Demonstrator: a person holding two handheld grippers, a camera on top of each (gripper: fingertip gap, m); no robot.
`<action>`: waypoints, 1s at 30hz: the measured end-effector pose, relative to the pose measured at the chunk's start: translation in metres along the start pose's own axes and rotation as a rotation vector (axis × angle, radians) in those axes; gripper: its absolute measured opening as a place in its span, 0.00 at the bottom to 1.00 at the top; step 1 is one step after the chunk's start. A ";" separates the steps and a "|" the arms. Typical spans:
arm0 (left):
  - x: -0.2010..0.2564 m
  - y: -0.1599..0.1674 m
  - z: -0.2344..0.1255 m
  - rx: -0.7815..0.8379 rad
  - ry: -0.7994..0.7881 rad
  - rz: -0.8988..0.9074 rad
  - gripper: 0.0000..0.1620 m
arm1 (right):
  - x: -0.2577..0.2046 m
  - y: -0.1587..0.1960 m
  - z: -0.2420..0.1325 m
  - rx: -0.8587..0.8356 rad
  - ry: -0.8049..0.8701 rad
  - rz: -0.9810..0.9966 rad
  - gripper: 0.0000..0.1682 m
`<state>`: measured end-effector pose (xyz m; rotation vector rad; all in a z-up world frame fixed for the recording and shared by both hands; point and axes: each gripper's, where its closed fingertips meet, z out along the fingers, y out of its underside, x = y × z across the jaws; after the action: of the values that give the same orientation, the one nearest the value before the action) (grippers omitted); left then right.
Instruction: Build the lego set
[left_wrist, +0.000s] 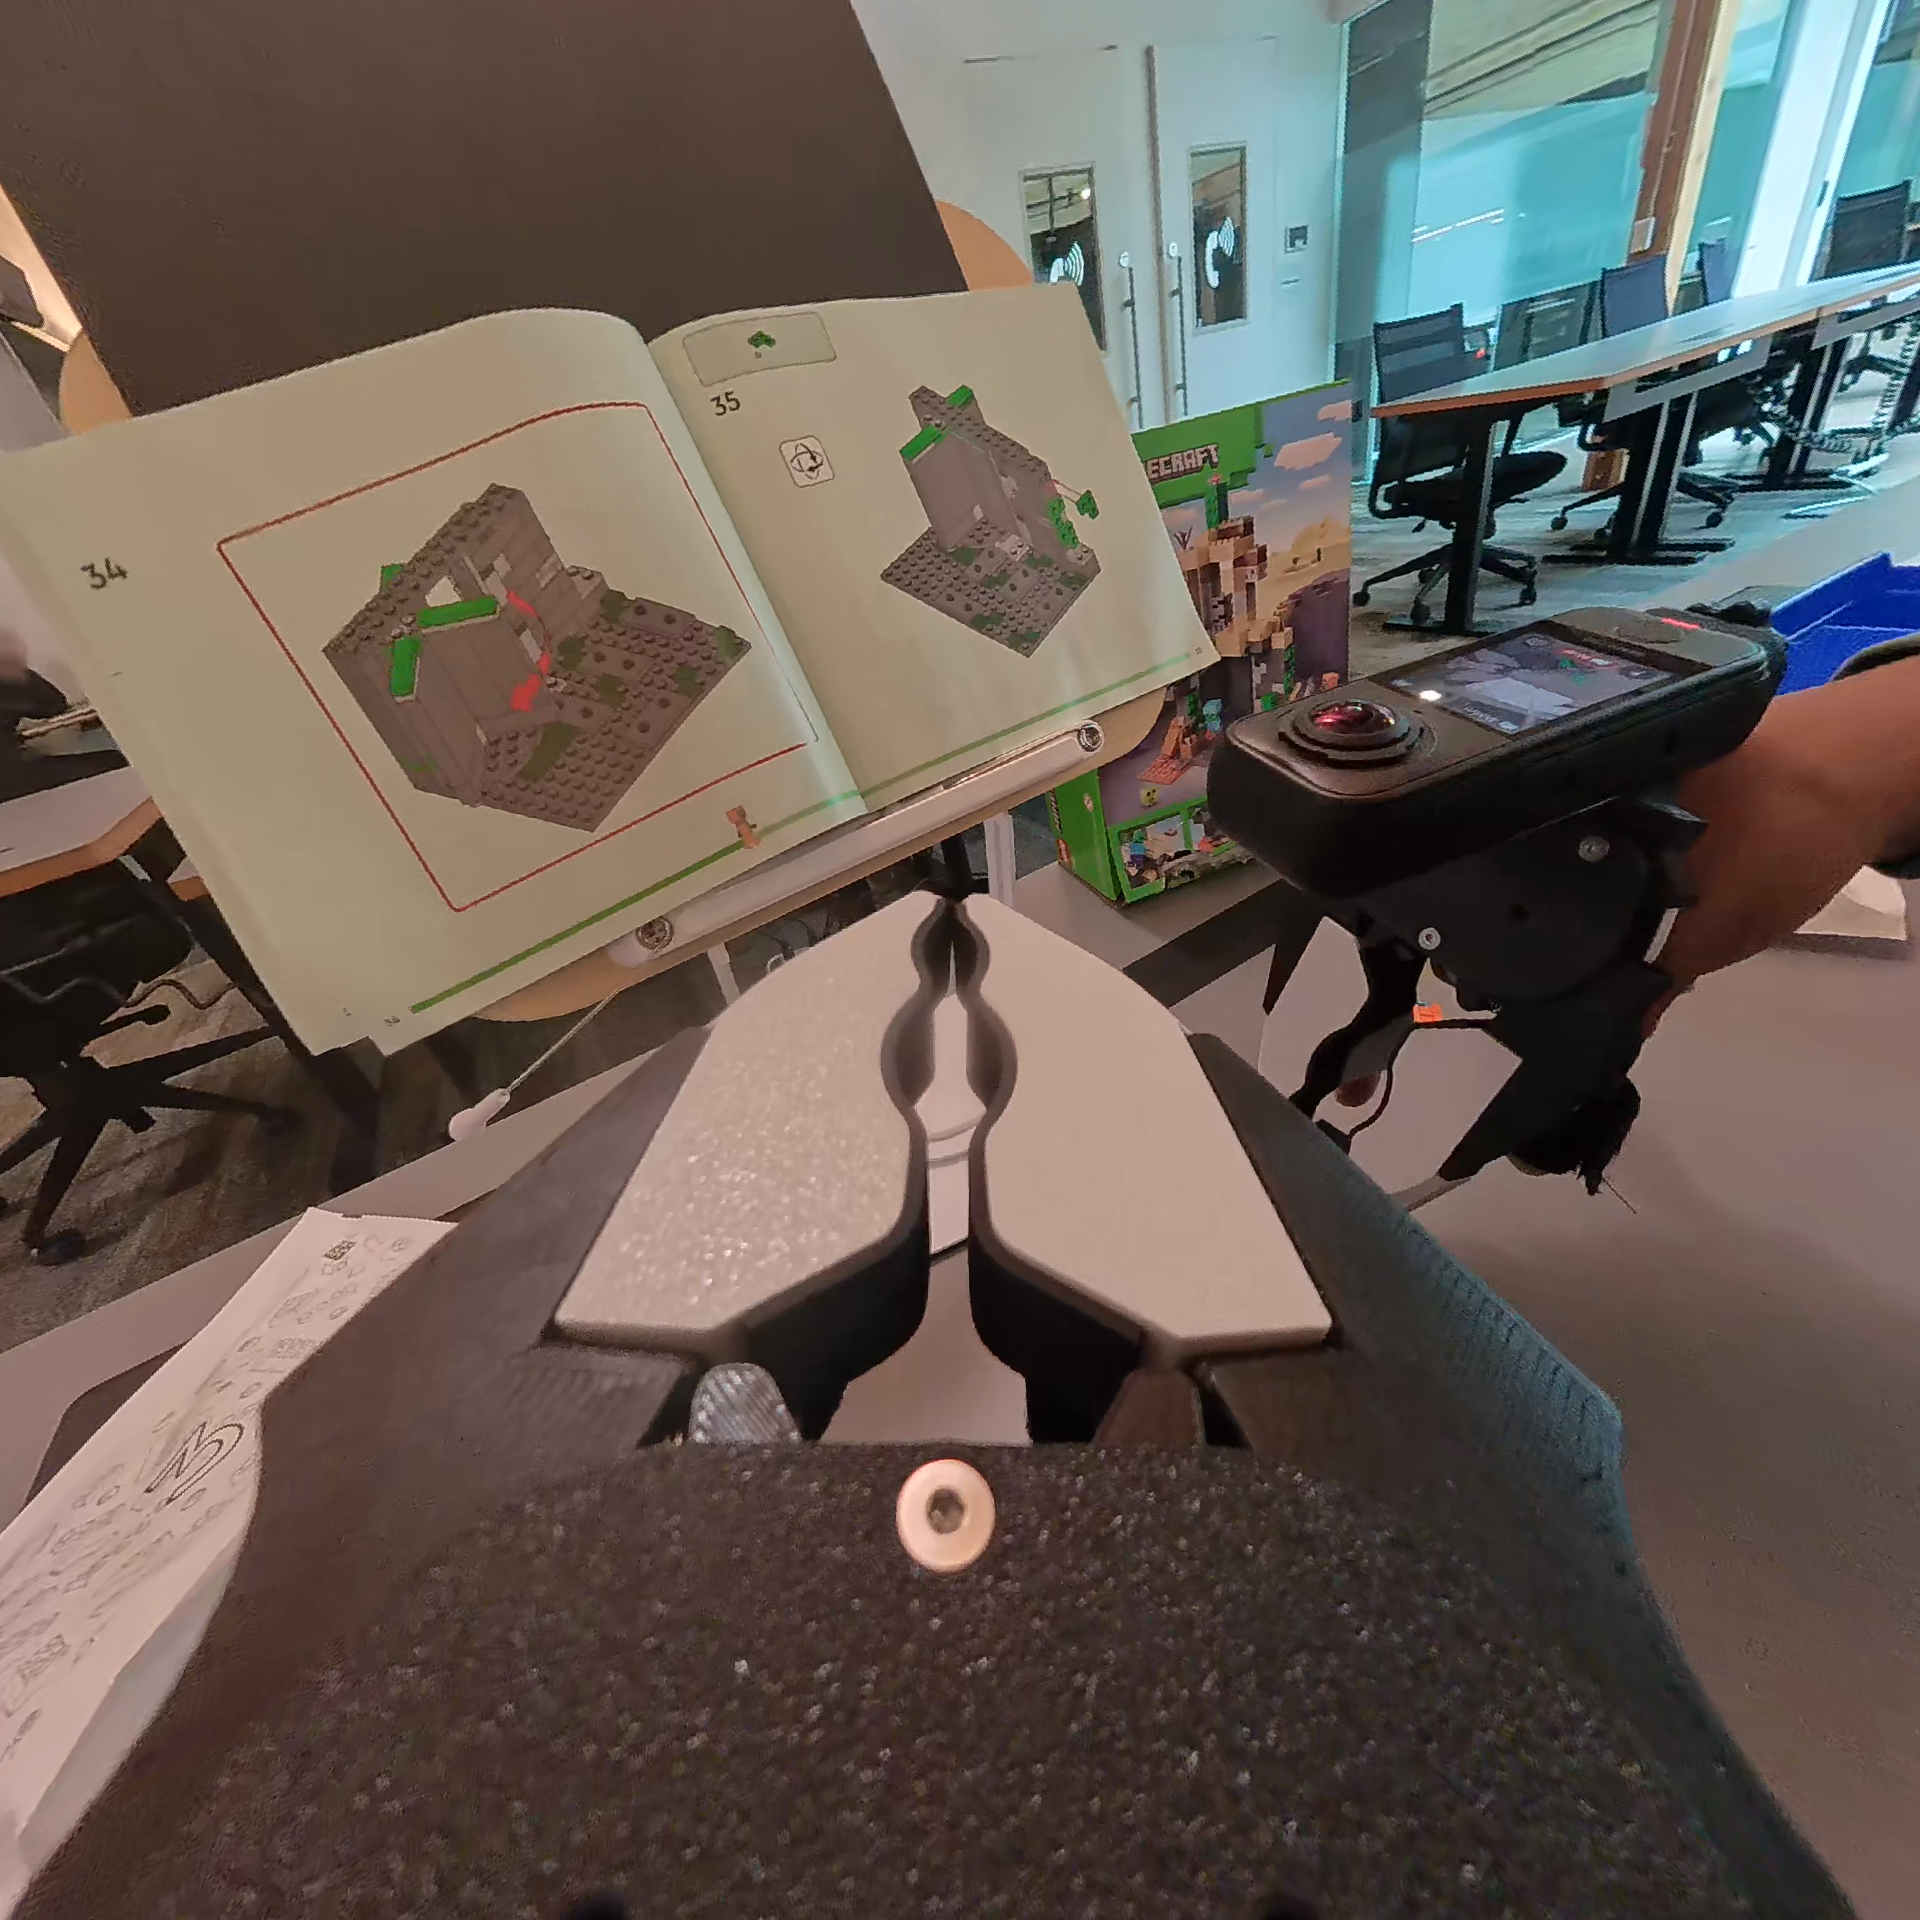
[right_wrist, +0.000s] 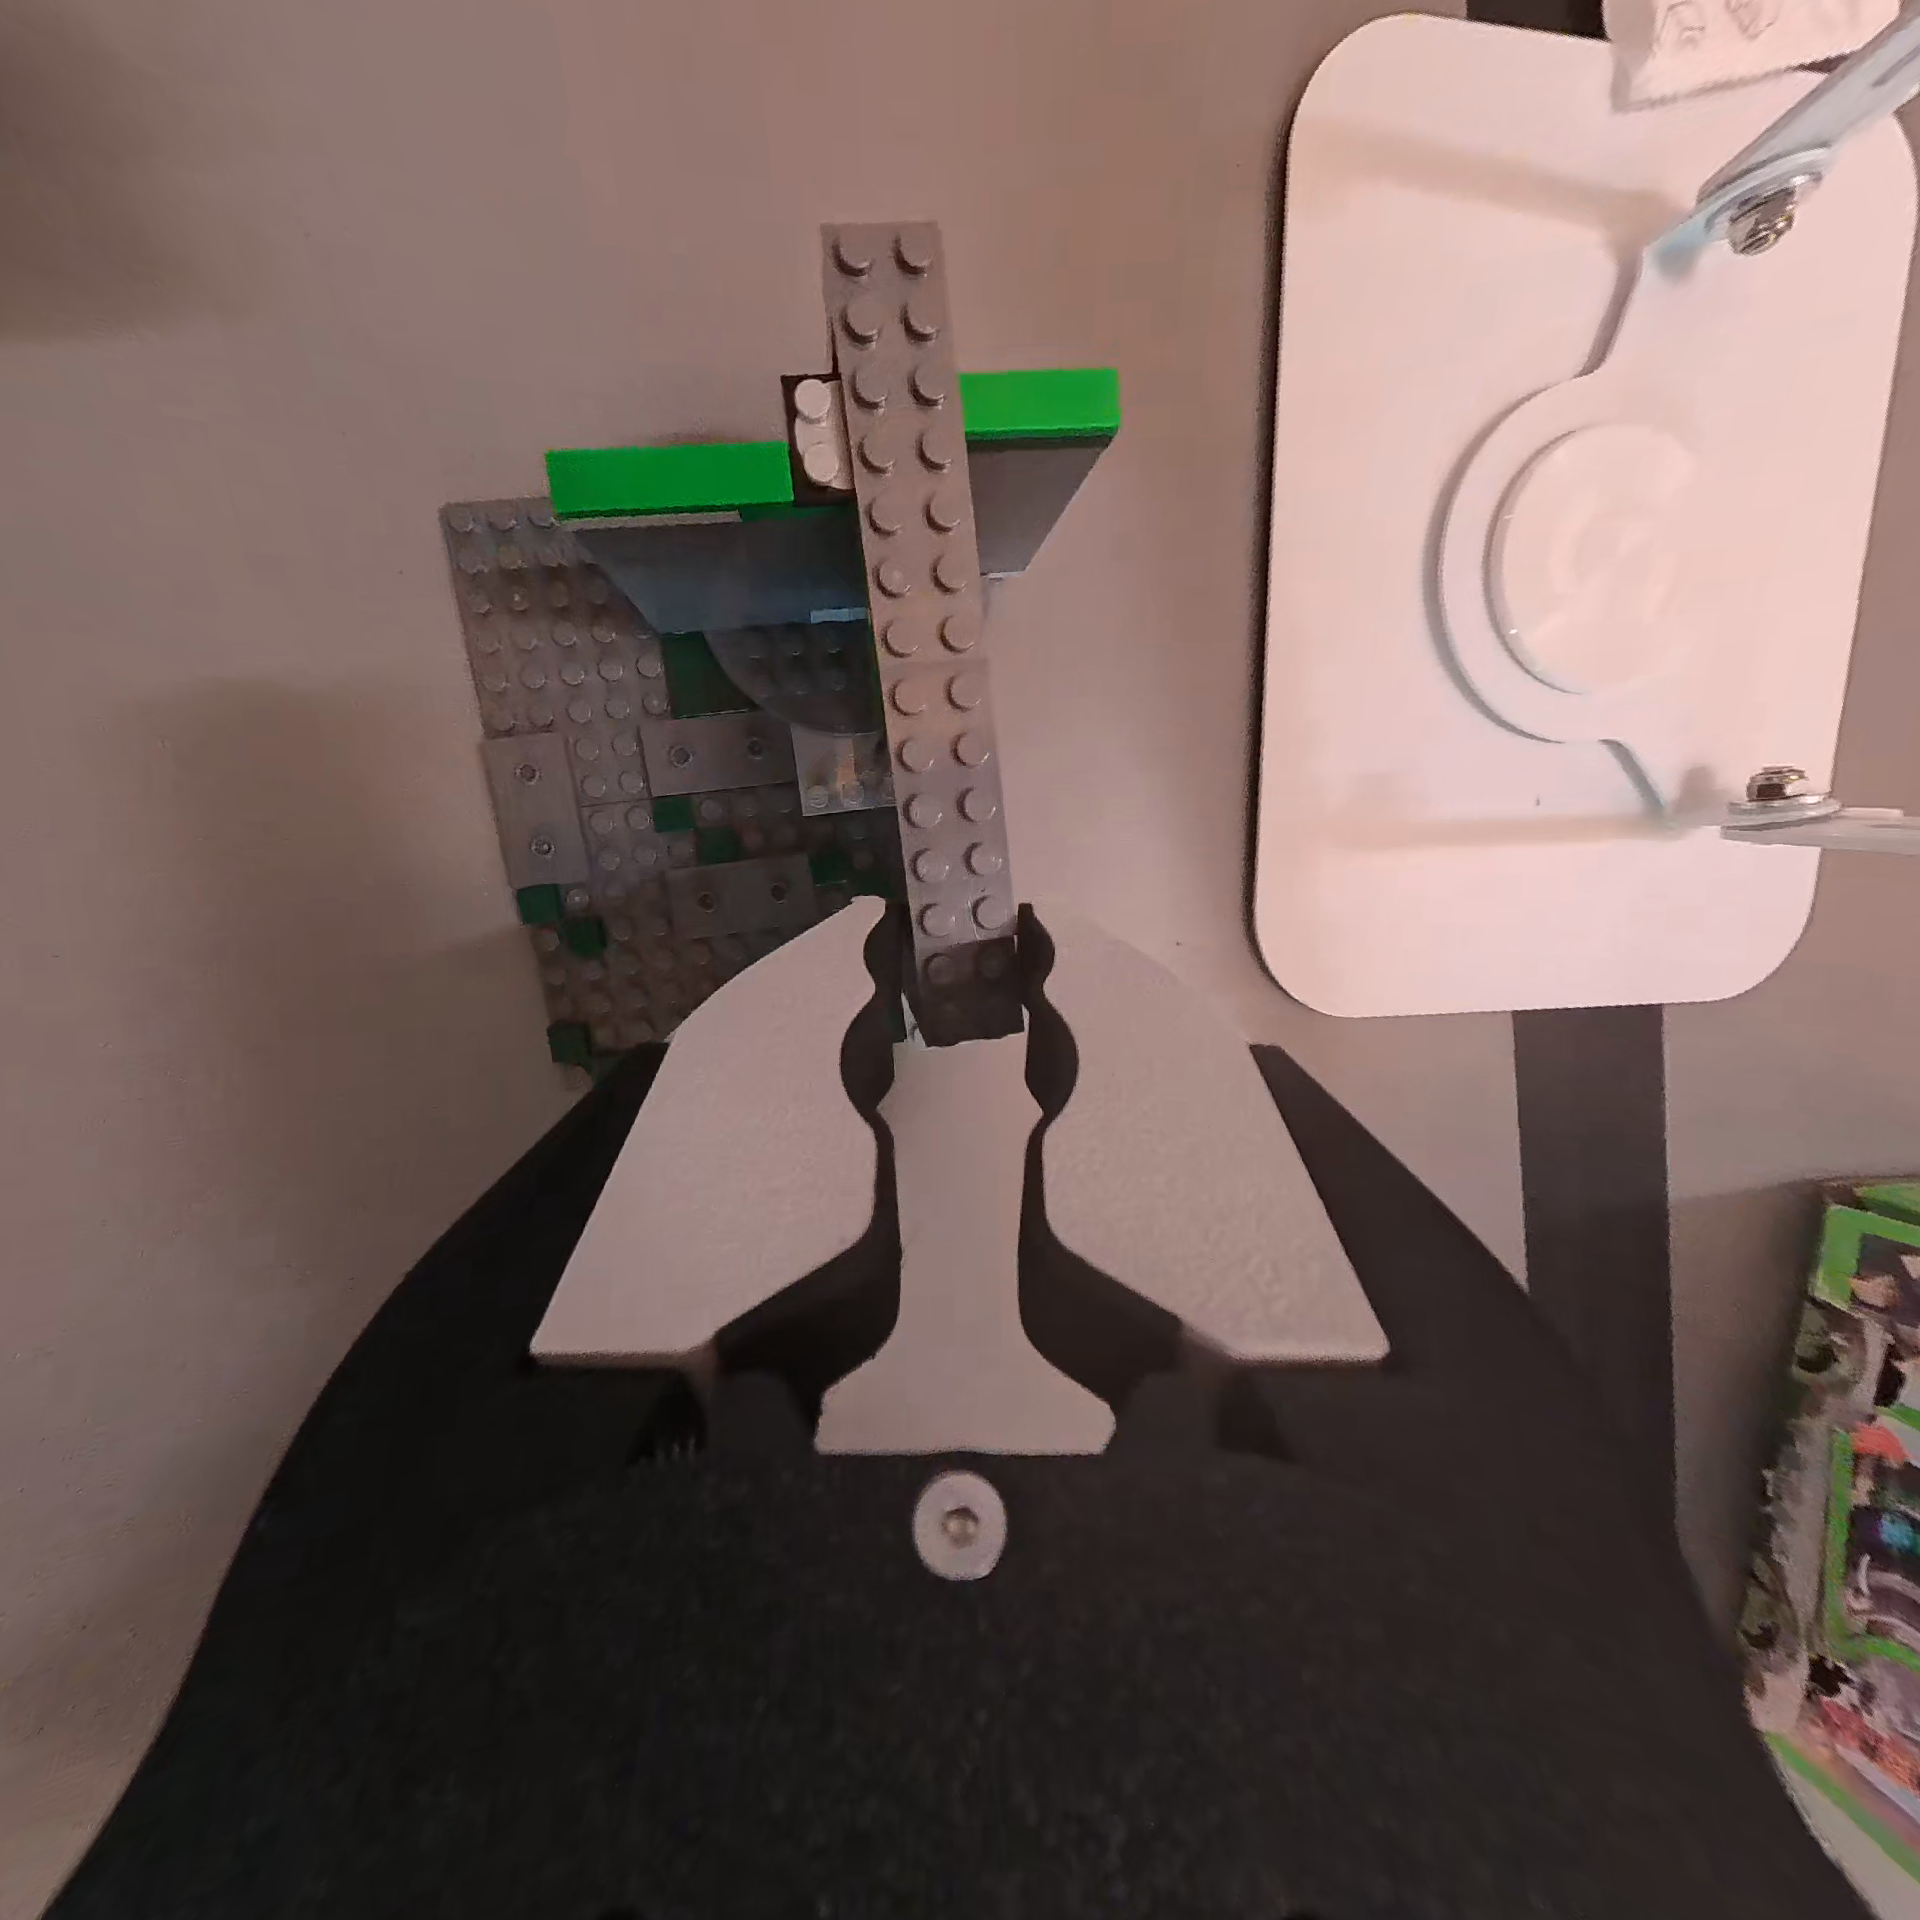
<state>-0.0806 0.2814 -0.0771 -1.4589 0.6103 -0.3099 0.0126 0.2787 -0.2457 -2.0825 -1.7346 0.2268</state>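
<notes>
Left view only: printed sheet (left_wrist: 156, 1475) at the desk (left_wrist: 1766, 1299) edge; open manual (left_wrist: 582, 623) on a stand; set box (left_wrist: 1247, 644); right tool (left_wrist: 1475, 1132) held by a hand (left_wrist: 1787, 831).

Left tool (left_wrist: 948, 920): clenched, tips nearly touching, nothing between them.

Right view only: grey studded build (right_wrist: 623, 769) on the desk, green tiles (right_wrist: 670, 480) along its far edge. Right tool (right_wrist: 954, 925): grasping a long grey plate (right_wrist: 920, 582) by its near end; the plate crosses over the build and hides its right side. White stand base (right_wrist: 1382, 582) just beside, to the right.
</notes>
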 end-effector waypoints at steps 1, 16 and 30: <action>0.001 -0.001 -0.001 0.002 0.001 0.002 0.00 | 0.000 0.000 0.000 0.003 -0.003 0.000 0.12; -0.002 0.004 0.001 -0.009 0.001 -0.007 0.00 | -0.001 -0.015 -0.019 0.160 -0.099 -0.015 0.17; -0.010 0.023 0.020 -0.065 -0.036 0.005 0.00 | 0.047 -0.029 -0.104 0.731 0.327 0.318 0.14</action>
<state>-0.0815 0.3062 -0.0972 -1.5222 0.6000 -0.2616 0.0365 0.3062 -0.1333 -1.6988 -0.9248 0.4955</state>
